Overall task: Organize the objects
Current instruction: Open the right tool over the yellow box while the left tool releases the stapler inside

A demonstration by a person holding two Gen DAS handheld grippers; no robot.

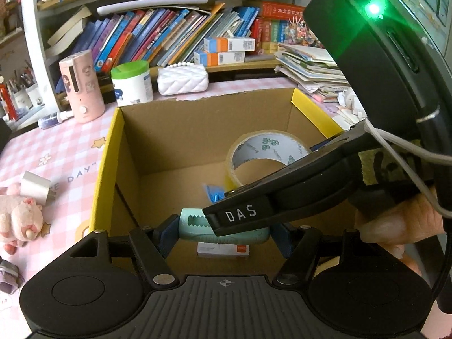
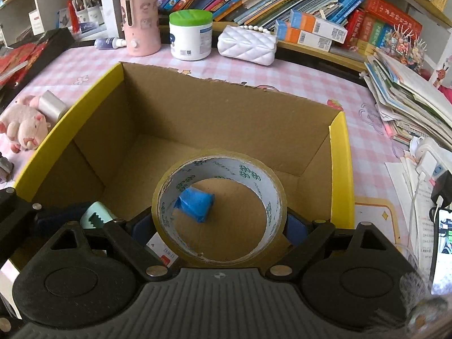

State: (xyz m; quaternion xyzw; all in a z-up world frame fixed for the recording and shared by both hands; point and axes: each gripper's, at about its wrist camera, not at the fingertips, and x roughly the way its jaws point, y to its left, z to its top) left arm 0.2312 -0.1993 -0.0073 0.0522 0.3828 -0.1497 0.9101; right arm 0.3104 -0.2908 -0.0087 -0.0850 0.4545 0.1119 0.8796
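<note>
Two grippers work over one open cardboard box (image 2: 197,118) with yellow outer faces, standing on a pink checked tablecloth (image 2: 310,76). Right gripper (image 2: 220,226) pinches a roll of clear tape (image 2: 220,212), a broad ring with printed white core, hole facing the camera, held inside the box. Left gripper (image 1: 223,230) clamps a mint-green plastic clip (image 1: 195,224) with toothed edge, long axis crosswise between the blue pads; the right gripper's black body crosses in front. A blue wrapped piece (image 2: 196,203) and a small carton (image 1: 223,250) lie on the box floor. Nearby: plush pig (image 2: 22,127), pink canister (image 2: 139,19), green-lidded tub (image 2: 190,34), quilted white purse (image 2: 247,45).
</note>
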